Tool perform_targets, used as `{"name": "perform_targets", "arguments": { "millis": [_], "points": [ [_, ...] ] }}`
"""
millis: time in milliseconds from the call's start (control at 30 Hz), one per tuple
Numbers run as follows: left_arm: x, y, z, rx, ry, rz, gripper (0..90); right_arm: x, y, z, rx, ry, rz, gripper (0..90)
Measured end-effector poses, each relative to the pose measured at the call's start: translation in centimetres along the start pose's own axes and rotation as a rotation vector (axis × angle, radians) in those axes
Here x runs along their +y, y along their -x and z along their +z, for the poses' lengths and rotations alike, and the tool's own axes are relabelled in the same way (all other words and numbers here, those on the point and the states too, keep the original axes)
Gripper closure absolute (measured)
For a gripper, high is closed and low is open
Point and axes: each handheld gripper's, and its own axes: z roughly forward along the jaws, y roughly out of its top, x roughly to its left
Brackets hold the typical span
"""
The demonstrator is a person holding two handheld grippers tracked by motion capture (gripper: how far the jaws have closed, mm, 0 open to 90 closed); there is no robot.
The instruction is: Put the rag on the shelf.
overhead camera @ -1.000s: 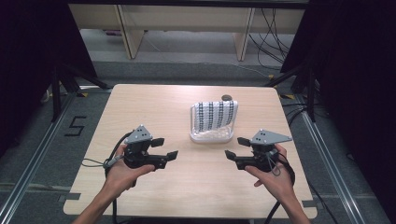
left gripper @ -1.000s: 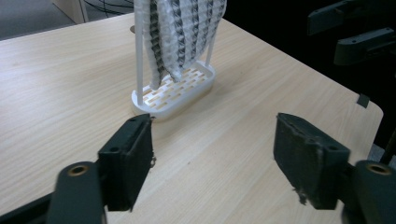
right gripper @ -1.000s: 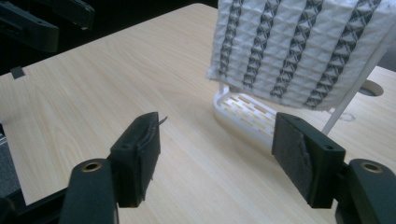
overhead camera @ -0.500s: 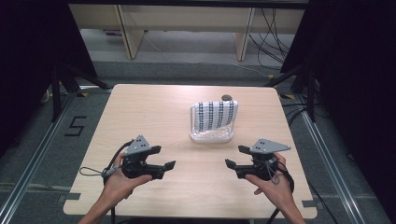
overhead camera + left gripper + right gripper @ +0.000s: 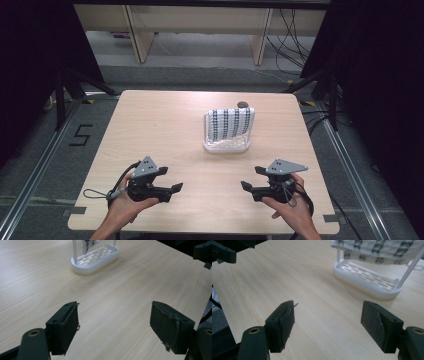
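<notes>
A patterned cloth [image 5: 230,122] is seen draped over a white rack [image 5: 226,146] that stands toward the far middle of the wooden surface [image 5: 160,125], with a small dark round object [image 5: 242,104] just behind its top edge. Both tools are held low near the front edge, well apart from the rack: the left gripper [image 5: 175,187] at the near left and the right gripper [image 5: 245,185] at the near right, their tips turned inward toward one another. In the left gripper view the jaws are spread wide with nothing between them but bare wood, and the slotted base of the rack [image 5: 96,258] is seen ahead. In the right gripper view the jaws are likewise wide open and empty, and the cloth [image 5: 377,250] is seen hanging over the rack's thin white uprights above the base [image 5: 367,277]. The step in hand is judged to be the very start of the work: nothing is gripped and the cloth is untouched on its rack. The next move is judged to call for a forward reach by one or both grippers, with the jaws kept open until a free hanging edge of the cloth lies between the pads. A light rack such as this may be dragged or tipped if the cloth is pulled sideways, so a lift upward off the rail is likely to be needed, possibly with the base steadied by the other gripper.
</notes>
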Motion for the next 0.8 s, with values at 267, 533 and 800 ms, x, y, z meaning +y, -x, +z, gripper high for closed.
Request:
{"name": "perform_targets", "arguments": {
  "millis": [267,533,800],
  "points": [
    [-1.9,0.1,0.3,-0.011,-0.034,-0.004,22.6,-1.9,-0.1,0.7,0.007,-0.047,0.016,27.7],
    [-3.8,0.3,0.2,0.014,-0.079,0.045,22.6,-3.8,-0.7,1.2,0.007,-0.099,-0.001,27.2],
    [-4.8,0.6,0.1,0.033,-0.111,0.071,22.7,-4.6,-1.1,1.2,0.005,-0.111,0.007,26.5]
  ]
}}
